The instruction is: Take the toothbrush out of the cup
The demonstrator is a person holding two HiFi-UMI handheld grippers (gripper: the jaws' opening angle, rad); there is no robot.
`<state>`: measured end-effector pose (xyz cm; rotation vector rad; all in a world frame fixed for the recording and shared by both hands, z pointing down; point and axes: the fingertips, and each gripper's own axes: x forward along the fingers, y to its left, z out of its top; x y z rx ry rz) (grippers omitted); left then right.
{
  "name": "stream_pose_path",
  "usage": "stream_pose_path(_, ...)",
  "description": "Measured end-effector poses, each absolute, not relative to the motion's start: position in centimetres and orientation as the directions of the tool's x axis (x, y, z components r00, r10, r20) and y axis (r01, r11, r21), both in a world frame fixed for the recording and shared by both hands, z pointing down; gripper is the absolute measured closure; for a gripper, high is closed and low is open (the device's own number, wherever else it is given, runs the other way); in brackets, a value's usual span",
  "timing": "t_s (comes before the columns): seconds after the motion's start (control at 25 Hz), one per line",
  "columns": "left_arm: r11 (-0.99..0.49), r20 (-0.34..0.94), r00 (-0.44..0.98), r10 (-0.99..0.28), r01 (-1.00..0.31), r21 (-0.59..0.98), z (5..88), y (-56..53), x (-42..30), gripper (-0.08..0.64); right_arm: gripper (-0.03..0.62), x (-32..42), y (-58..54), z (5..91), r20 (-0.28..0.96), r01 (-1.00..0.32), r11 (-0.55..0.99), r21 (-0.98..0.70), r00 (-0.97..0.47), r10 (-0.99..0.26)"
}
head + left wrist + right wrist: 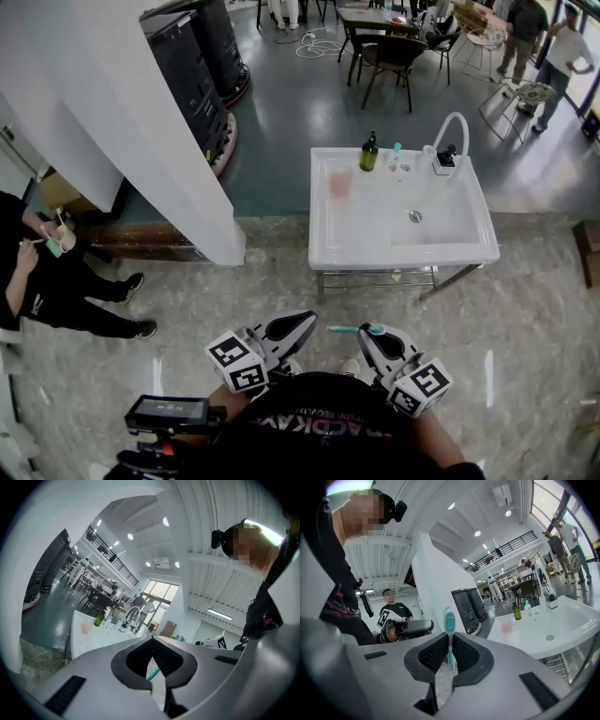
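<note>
A teal and white toothbrush (349, 329) lies crosswise in my right gripper (366, 334), which is shut on its handle. In the right gripper view the brush (449, 622) stands up between the jaws, head on top. My left gripper (307, 322) is beside it, jaws shut, with nothing between them; a teal sliver (153, 672) shows through the gap behind its pads. Both grippers hang close to my body, well short of the white sink table (330, 246). The pink cup (340, 183) stands on the table's left part, also seen as the cup (506, 626) in the right gripper view.
A dark bottle (369, 153), a small clear bottle (396, 157) and a white faucet (452, 139) line the sink's back edge. A white pillar (141, 141) stands to the left. A person (56, 272) sits at far left; chairs and people are behind the sink.
</note>
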<state>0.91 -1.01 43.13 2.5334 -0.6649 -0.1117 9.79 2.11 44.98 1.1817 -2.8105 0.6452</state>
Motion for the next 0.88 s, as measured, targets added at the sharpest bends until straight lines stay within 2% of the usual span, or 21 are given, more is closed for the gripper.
stream_pose_path(0.88, -0.758, 0.042, 0.877, -0.478, -0.437, 0.484, 42.82, -0.97, 0.86, 0.552, 0.558, 10.15, 1.81, 45.18, 0.175, -0.699, 0.608, -0.377, -0.698, -0.694)
